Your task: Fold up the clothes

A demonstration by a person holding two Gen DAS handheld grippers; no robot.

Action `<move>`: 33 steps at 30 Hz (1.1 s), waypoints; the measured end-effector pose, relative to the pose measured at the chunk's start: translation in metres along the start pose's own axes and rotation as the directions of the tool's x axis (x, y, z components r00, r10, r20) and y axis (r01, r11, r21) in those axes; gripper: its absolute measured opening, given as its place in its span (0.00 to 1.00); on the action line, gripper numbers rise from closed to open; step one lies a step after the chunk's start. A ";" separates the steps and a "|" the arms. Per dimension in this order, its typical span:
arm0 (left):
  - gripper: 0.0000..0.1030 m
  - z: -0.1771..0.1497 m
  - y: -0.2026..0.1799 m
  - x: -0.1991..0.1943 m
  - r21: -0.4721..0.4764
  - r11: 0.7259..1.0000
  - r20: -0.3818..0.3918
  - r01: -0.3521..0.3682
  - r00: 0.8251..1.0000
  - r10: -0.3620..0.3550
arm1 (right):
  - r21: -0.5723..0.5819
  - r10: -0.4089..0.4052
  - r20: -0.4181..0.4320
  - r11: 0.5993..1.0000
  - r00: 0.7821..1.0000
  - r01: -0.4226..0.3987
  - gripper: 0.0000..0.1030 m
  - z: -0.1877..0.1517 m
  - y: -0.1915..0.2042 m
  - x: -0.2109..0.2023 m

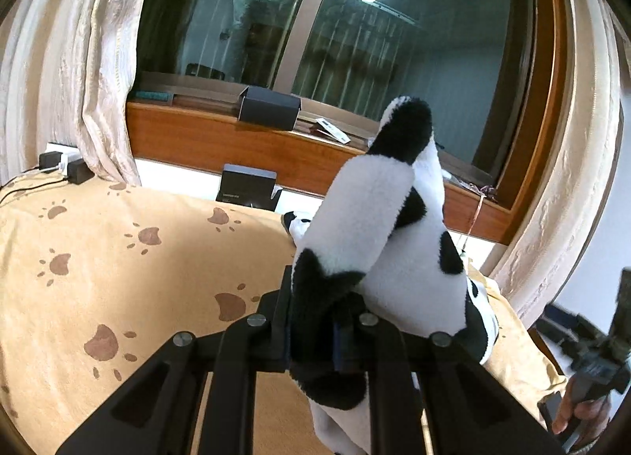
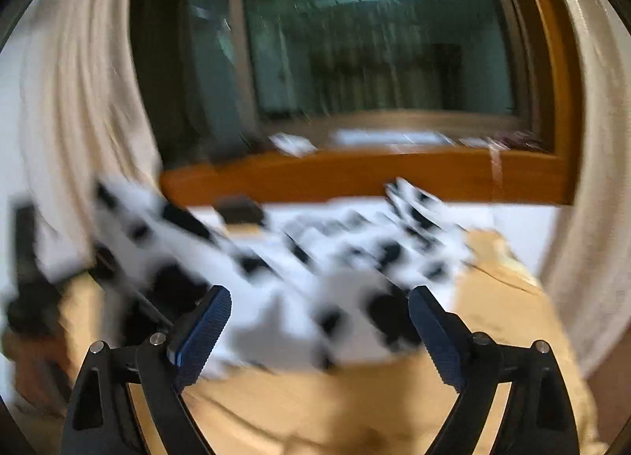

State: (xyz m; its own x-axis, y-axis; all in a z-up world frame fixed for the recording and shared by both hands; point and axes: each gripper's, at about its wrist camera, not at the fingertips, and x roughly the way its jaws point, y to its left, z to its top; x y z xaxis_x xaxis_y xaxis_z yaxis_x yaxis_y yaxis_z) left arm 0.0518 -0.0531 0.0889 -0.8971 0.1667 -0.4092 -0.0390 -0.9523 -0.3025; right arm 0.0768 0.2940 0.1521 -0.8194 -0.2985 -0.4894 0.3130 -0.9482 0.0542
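Left wrist: left tongs (image 1: 315,321) clamped on fleece garment (image 1: 366,226); right tongs (image 2: 319,321) apart, view blurred, prob. empty.

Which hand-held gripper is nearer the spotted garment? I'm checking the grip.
Left. The left hand-held gripper is clamped on the spotted garment; the right hand-held gripper is open, short of it.
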 end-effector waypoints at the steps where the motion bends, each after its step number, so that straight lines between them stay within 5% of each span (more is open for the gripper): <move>1: 0.16 0.000 0.002 -0.001 -0.005 1.000 0.000 -0.002 1.000 0.002 | -0.012 -0.024 -0.035 1.000 0.999 0.024 0.91 -0.006 -0.007 0.006; 7: 0.16 -0.004 0.018 -0.002 -0.041 0.999 -0.023 -0.016 1.000 0.016 | 0.008 0.001 -0.107 1.000 0.994 0.000 0.91 -0.005 -0.036 0.035; 12: 0.17 -0.009 0.020 -0.004 -0.034 0.999 -0.023 -0.007 1.000 0.007 | 0.024 0.109 -0.150 0.994 0.983 -0.106 0.91 0.017 -0.043 0.079; 15: 0.18 -0.009 0.024 -0.003 -0.041 0.999 -0.023 0.003 1.000 -0.004 | 0.032 0.178 -0.228 0.984 0.957 -0.175 0.91 0.019 -0.040 0.119; 17: 0.18 -0.010 0.029 -0.002 -0.046 0.999 -0.028 -0.002 1.000 0.000 | 0.121 0.278 -0.294 0.960 0.914 -0.253 0.91 0.011 -0.043 0.145; 18: 0.19 -0.011 0.031 0.000 -0.050 0.999 -0.034 -0.004 0.999 0.002 | 0.156 0.316 -0.290 0.947 0.903 -0.281 0.83 0.007 -0.043 0.146; 19: 0.19 -0.012 0.034 0.003 -0.056 0.998 -0.041 -0.006 0.999 0.003 | 0.189 0.353 -0.280 0.932 0.893 -0.309 0.59 0.004 -0.043 0.145; 20: 0.19 -0.013 0.036 0.005 -0.061 0.998 -0.048 -0.007 0.999 0.005 | 0.221 0.389 -0.269 0.915 0.881 -0.337 0.46 0.001 -0.043 0.144; 21: 0.19 -0.013 0.038 0.007 -0.067 0.998 -0.055 -0.009 0.998 0.006 | 0.228 0.387 -0.255 0.915 0.886 -0.333 0.27 0.000 -0.041 0.137; 22: 0.19 -0.014 0.040 0.008 -0.070 0.997 -0.058 -0.011 0.998 0.007 | 0.227 0.377 -0.240 0.918 0.894 -0.326 0.18 0.000 -0.039 0.128; 27: 0.19 -0.014 0.042 0.008 -0.081 0.996 -0.065 -0.021 0.998 0.015 | 0.238 0.402 -0.096 0.897 0.911 -0.372 0.14 0.015 -0.035 0.069; 29: 0.19 -0.015 0.043 0.008 -0.086 0.996 -0.068 -0.025 0.998 0.019 | 0.232 0.440 0.010 0.872 0.898 -0.430 0.14 0.029 -0.034 0.031; 33: 0.19 -0.015 0.047 0.006 -0.099 0.994 -0.073 -0.039 0.997 0.032 | 0.121 0.478 0.035 0.870 0.878 -0.478 0.14 0.037 -0.017 -0.007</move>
State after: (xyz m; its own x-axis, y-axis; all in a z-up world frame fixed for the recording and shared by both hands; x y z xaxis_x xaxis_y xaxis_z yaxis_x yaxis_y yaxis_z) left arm 0.0512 -0.0927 0.0589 -0.8634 0.1545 -0.4804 0.0398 -0.9281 -0.3702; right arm 0.0593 0.3082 0.1865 -0.5865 -0.7187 -0.3735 0.6057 -0.6953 0.3868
